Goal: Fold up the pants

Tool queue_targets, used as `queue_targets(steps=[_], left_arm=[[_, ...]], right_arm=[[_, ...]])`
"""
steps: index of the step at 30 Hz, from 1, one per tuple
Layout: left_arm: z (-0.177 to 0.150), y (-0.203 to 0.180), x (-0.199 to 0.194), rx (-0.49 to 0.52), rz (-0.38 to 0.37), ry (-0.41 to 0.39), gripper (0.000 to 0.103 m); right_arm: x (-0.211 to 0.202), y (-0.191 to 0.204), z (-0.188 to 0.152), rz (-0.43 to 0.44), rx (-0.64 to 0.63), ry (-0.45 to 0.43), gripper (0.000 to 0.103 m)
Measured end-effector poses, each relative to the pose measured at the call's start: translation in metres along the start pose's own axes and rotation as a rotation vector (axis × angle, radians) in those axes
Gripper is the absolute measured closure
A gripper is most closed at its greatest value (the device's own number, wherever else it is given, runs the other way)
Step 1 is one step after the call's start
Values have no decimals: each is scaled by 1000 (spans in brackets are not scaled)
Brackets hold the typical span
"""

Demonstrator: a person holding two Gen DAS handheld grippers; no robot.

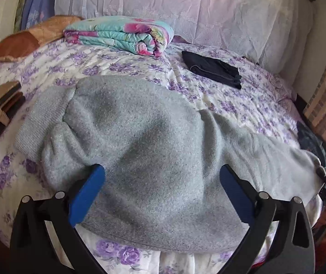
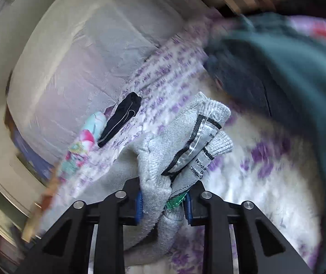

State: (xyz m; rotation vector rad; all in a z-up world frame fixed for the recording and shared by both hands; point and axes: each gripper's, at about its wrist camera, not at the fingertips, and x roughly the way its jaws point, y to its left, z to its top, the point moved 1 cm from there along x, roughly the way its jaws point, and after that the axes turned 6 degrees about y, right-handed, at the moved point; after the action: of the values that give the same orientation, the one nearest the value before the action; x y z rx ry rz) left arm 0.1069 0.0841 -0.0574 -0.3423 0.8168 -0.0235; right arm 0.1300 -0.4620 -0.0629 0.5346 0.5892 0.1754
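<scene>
Right tongs (image 2: 164, 202) pinch grey pants (image 2: 153, 182); left tongs (image 1: 161, 182) gape above them.

We see grey pants (image 1: 153, 141) with a white tag (image 2: 199, 150) edged in black, and a bit of green (image 2: 174, 202) by it. Our bedspread (image 1: 231, 105) is white with purple flowers. The folded quilt (image 1: 119, 34) is turquoise with pink blooms. A black garment (image 1: 213, 69) has a pale seam line. The pillow (image 1: 25, 38) is orange-brown. Our gripper fingers (image 1: 87, 196) have blue pads on black frames. Teal cloth (image 2: 300, 86) appears blurred.
</scene>
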Motion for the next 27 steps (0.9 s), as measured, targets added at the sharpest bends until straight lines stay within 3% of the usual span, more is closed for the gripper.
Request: queue_targets(steps=[5, 10, 13, 17, 21, 23, 24, 25, 27], left_arm=[[0, 17, -15, -91, -86, -14, 5], [-1, 33, -41, -102, -41, -66, 5], [-4, 50, -53, -140, -26, -73, 5], [-9, 79, -65, -213, -22, -92, 5], [-14, 101, -72, -269, -23, -101, 5], [-16, 108, -72, -282, -21, -99, 5], [-16, 110, -70, -286, -23, -93, 5], [-17, 110, -68, -287, -28, -88, 5], [-19, 110, -63, -290, -40, -71, 5]], right_arm=[[-19, 89, -6, -200, -395, -120, 76], [-3, 179, -40, -265, -726, -174, 76], [29, 222, -74, -253, -891, -126, 75], [75, 257, -129, -209, -1050, 9, 75], [101, 261, -166, -281, -1193, 81, 72], [93, 265, -168, -280, -1226, 74, 65], [87, 265, -166, -244, -1220, 93, 53], [80, 265, -161, -204, -1203, 114, 36], [49, 267, -147, -61, -1136, 100, 29]])
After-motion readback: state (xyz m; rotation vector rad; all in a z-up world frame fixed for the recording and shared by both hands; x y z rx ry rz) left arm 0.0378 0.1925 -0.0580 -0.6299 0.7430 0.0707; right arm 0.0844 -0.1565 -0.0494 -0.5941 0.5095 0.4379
